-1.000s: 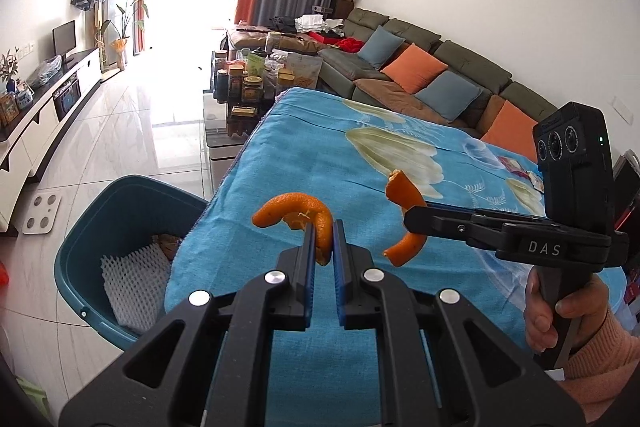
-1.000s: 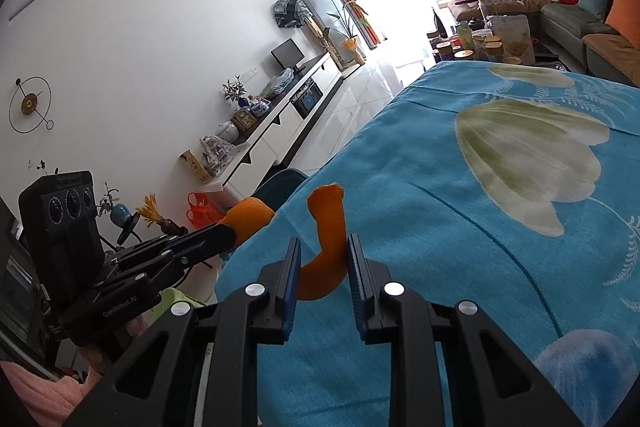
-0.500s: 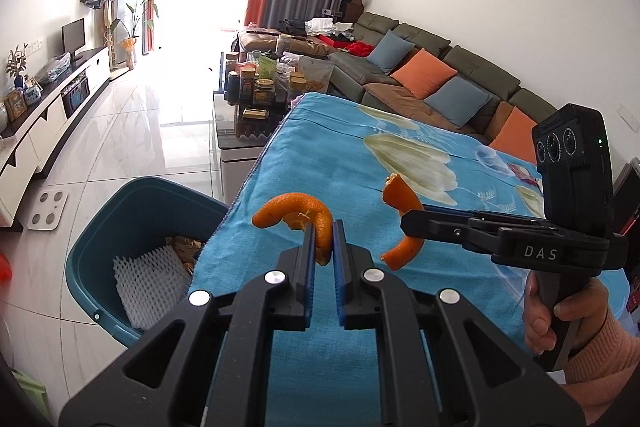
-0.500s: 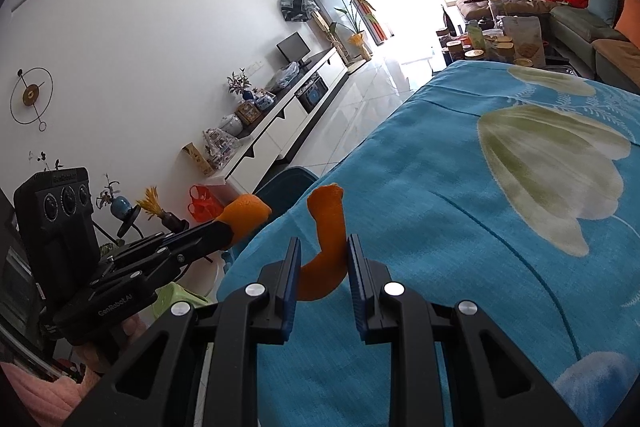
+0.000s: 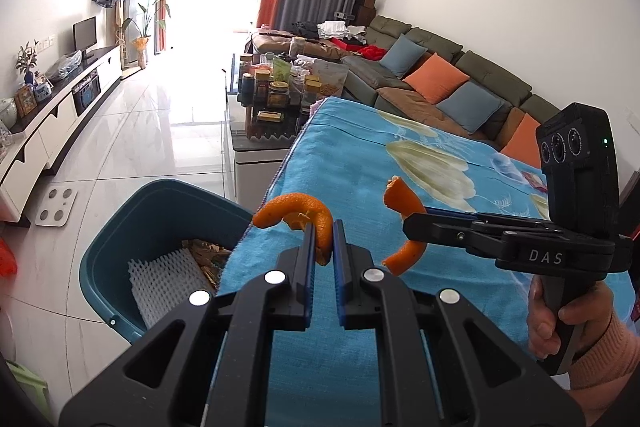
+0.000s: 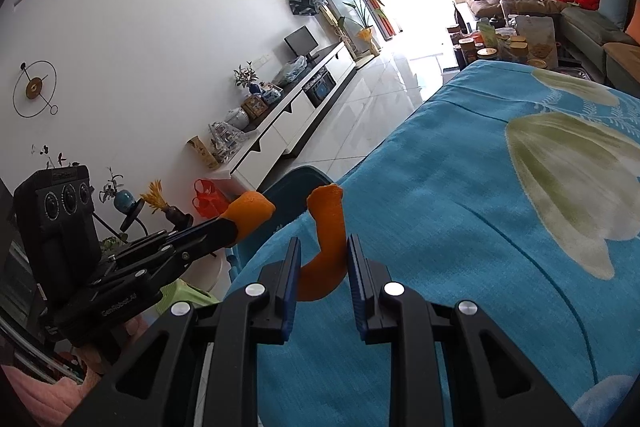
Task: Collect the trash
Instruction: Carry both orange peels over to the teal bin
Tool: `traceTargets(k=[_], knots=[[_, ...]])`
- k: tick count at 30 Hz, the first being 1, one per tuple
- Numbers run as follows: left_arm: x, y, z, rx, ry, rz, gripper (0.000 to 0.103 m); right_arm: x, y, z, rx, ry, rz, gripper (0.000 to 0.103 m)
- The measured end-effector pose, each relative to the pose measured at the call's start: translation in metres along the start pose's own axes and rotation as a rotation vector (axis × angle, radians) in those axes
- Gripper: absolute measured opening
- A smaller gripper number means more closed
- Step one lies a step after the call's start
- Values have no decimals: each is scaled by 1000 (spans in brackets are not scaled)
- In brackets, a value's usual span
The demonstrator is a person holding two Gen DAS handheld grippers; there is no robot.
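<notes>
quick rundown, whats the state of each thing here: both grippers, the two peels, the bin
left gripper: jaws shut on curved orange peel, held above the table edge
right gripper: jaws shut on orange peel strip, held above the blue cloth
teal bin: open, holds white foam netting and wrappers

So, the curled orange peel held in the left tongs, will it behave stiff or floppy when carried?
Probably fairly stiff: the orange peel keeps its arch unsupported beyond the left tongs. Likely light, since a thin edge grip holds it. Possibly brittle; its edge looks ragged.
</notes>
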State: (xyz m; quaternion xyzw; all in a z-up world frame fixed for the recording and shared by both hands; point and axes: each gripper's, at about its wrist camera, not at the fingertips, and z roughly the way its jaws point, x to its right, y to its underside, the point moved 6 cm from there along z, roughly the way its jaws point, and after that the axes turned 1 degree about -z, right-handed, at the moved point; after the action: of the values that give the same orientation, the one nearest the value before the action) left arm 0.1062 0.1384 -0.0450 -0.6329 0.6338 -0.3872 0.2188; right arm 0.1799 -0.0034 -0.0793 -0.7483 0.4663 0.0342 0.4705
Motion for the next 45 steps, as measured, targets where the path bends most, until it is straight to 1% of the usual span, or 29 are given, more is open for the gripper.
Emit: traceTargets(k=[33, 45], knots=[[-31, -4, 4, -3, -58, -45, 9, -13, -12, 25, -46, -30, -17, 21], [-47, -1, 7, -6, -84, -77, 9, -29, -17, 41, -65, -42, -42, 21]])
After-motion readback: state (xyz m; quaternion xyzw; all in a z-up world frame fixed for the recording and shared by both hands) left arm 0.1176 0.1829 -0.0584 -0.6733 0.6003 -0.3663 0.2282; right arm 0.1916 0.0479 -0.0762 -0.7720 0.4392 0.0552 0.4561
